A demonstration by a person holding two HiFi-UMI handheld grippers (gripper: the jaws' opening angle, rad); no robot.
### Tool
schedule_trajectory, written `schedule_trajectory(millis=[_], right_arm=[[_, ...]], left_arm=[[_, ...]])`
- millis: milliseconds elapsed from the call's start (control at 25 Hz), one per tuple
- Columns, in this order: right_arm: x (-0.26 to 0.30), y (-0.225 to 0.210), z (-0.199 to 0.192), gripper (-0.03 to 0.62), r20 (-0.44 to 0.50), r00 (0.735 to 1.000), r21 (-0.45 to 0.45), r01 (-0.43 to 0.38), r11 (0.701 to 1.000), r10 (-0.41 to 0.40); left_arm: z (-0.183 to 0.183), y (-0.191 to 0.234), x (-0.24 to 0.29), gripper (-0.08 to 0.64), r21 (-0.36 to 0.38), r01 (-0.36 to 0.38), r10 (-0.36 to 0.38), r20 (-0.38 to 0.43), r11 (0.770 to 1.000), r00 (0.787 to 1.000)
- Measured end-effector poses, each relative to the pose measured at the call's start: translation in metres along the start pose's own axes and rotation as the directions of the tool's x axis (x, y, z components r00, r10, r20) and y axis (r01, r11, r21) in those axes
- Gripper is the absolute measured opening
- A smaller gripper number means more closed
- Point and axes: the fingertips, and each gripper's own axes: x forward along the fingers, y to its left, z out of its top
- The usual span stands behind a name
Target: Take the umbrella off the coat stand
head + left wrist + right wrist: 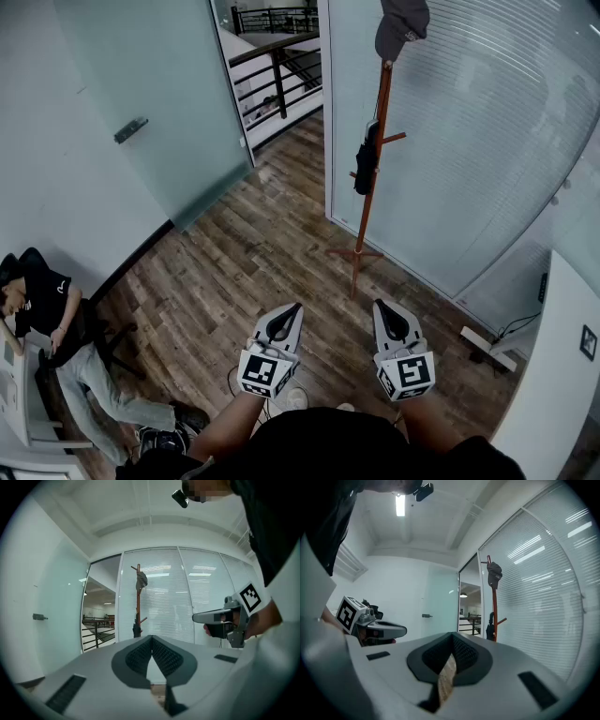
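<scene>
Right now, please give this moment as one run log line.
stage: before reach | left gripper: shut, empty | right gripper: shut, empty | umbrella: hanging on coat stand, untouched, ahead of both grippers

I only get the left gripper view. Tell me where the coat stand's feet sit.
Observer: The coat stand has its feet on the wooden floor, close beside the glass partition.
Operator: Check the right tongs.
Observer: The right tongs are shut, with nothing between them.
Operator: Report anyone nearby.
Observer: A person sits at the far left, well apart from the stand.
</scene>
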Motion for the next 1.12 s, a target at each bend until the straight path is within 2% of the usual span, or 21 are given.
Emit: schedule_trajectory(millis=[360, 480, 640, 920, 1120], right_arm=[[-0.005, 0.005, -0.002, 0.003, -0.009, 1.000, -0.003, 0.011, 1.000, -0.011], [-0.002, 0.009, 0.000, 0.005, 0.005, 1.000, 0.022, 0.023, 0.999, -0.024], [0.008, 0.015, -0.004, 0.006, -0.003, 0.999, 0.060, 0.046, 0.997, -0.046], [0.031, 0.046, -0.012, 0.006, -0.032, 0.998, 0.041, 0.057, 0.998, -0.056], [0.048, 0.056, -0.008, 0.006, -0.003, 0.996, -0.022, 0.093, 0.995, -0.093]], left_arm=[[-0.012, -0.002, -0.010, 0.012, -0.030, 0.008, -0.010, -0.042, 1.000, 0.999], [-0.015, 0.001, -0.015, 0.012, -0.016, 0.020, -0.021, -0.046, 1.000, 0.999], [-0.019, 0.013, -0.022, 0.012, -0.058, 0.038, -0.041, -0.043, 0.998, 0.998], [-0.031, 0.047, -0.037, 0.012, -0.069, 0.053, -0.056, -0.050, 0.996, 0.997], [-0.044, 0.068, -0.048, 0.012, -0.083, 0.074, -0.079, -0.057, 0.994, 0.995]])
